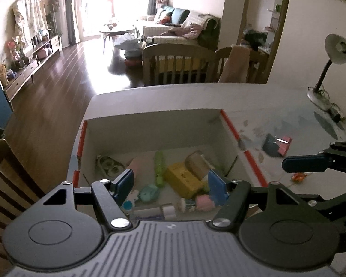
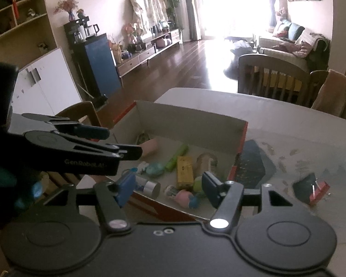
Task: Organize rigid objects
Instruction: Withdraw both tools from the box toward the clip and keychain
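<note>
1. Mostly done, judging by the load: the cardboard box (image 1: 150, 124) already holds a yellow block (image 1: 183, 181), a green tube (image 1: 159, 168), a teal round piece (image 1: 150, 191), a pink toy (image 1: 204, 202), a silver-capped cylinder (image 2: 150, 188) and more.
2. Left on the table (image 1: 276, 97): a dark-and-pink box (image 1: 276, 145) at 2 o'clock from the cardboard box, and a small orange piece (image 1: 298, 177) at 3 o'clock.
3. Left gripper (image 1: 170, 184): fingers apart, nothing held, hovering over the near end of the box.
4. Right gripper (image 2: 168, 189): fingers apart, nothing held, at the box's near rim.
5. Likely remaining: collect those two strays.
</note>
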{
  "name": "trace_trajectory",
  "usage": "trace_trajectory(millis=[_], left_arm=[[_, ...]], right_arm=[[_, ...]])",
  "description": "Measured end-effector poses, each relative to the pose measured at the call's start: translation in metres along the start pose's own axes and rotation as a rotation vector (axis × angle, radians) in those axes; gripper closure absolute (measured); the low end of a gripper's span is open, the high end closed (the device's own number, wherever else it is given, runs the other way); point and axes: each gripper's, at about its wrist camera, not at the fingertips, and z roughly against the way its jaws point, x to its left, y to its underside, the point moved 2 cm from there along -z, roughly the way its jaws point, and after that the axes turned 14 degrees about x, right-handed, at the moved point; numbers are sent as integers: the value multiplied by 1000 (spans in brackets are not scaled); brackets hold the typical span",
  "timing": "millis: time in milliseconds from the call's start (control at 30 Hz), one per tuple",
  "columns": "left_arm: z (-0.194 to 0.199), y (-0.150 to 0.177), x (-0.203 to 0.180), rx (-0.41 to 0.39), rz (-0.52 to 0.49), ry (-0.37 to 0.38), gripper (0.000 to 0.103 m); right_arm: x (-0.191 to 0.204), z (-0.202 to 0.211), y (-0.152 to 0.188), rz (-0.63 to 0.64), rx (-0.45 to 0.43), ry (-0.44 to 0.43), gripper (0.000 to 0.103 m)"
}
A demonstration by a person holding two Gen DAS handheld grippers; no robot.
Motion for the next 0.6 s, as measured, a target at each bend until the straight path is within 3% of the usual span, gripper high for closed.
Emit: trace_trajectory(millis=[100, 167, 400, 600], left_arm=[[8, 0, -11, -18, 2, 12, 31], [13, 0, -19, -29, 0, 20, 22], [23, -3, -42, -54, 24, 43, 20], [22, -6, -67, -63, 27, 59, 20]], right_arm=[[-4, 11, 4, -1, -15, -2, 37], [-8, 18, 7, -2, -26, -5, 34], [-33, 38, 18, -24, -55, -1, 19], [-56, 50, 28, -34, -66, 8, 15]])
